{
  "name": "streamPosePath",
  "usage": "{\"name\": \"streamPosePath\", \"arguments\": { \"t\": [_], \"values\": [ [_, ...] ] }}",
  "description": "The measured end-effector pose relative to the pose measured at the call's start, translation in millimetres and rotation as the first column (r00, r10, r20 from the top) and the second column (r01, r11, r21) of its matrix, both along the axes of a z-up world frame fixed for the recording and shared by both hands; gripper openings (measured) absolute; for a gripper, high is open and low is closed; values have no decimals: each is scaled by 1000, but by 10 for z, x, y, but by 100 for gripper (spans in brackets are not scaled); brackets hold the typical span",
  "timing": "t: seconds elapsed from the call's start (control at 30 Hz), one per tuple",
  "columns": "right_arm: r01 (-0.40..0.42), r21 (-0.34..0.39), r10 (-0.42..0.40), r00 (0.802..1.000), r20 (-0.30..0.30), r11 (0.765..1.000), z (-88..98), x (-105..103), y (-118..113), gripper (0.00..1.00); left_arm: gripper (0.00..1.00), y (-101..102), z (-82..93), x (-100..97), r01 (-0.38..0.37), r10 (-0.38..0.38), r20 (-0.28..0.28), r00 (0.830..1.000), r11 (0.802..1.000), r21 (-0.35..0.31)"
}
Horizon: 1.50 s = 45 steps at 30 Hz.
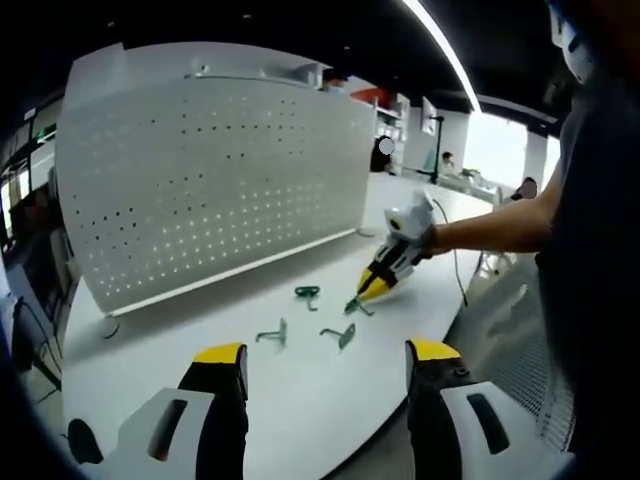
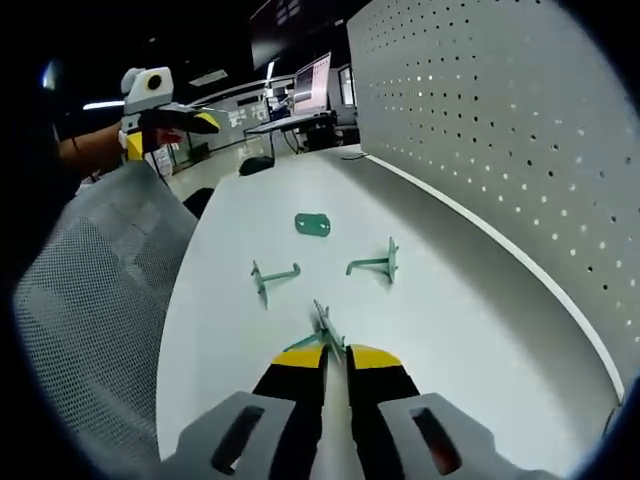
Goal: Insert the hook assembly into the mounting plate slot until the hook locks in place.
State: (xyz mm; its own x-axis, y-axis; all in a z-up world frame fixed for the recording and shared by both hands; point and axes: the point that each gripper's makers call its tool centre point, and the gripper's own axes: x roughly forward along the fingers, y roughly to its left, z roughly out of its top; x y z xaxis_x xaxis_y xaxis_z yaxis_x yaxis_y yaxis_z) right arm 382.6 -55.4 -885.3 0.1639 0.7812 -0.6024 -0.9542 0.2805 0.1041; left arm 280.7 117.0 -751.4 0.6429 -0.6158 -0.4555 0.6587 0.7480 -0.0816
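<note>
On the white table [image 2: 230,330] lie a flat green mounting plate [image 2: 312,224] and two green hook pieces [image 2: 272,275] [image 2: 375,265]. My right gripper [image 2: 336,362] is shut on a third green hook [image 2: 325,330], low over the table. In the left gripper view, that right gripper [image 1: 378,284] pinches the hook [image 1: 355,306] just right of the plate [image 1: 306,293], with the two loose hooks [image 1: 273,335] [image 1: 342,336] nearer to me. My left gripper [image 1: 328,368] stands open near the table's front edge, nothing between its fingers, and it shows again, held high at the far left [image 2: 165,112].
A tall white perforated pegboard [image 1: 210,170] [image 2: 500,130] stands along the table's back edge. A grey mesh chair back [image 2: 90,300] sits beside the table's near side. A person's arm [image 1: 490,228] reaches in from the right. Desks and monitors stand far behind.
</note>
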Motion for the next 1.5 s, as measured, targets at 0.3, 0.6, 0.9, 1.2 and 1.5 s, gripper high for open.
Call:
{"name": "streamPosePath", "arguments": {
  "t": [0.3,0.6,0.9,1.2,1.5],
  "values": [
    [-3,4,3,1000,8,1000,-50,-5,16,5,65,8,-14,-18,-4,4,-7,1000,1000,2],
    [-17,4,17,999,28,1000,-57,9,25,3,65,3,-16,-13,-6,6,-8,1000,1000,0],
    [-8,6,8,999,41,1000,34,19,34,2,65,1,-18,-13,-4,4,-9,1000,1000,-5],
    [7,-2,-7,997,76,1000,175,91,46,2,64,-33,-14,-8,6,-6,-4,1000,1000,-16],
    [18,-4,-17,995,96,1000,252,151,80,1,64,-63,-11,-11,14,-14,0,1000,1000,-22]
  ]
}}
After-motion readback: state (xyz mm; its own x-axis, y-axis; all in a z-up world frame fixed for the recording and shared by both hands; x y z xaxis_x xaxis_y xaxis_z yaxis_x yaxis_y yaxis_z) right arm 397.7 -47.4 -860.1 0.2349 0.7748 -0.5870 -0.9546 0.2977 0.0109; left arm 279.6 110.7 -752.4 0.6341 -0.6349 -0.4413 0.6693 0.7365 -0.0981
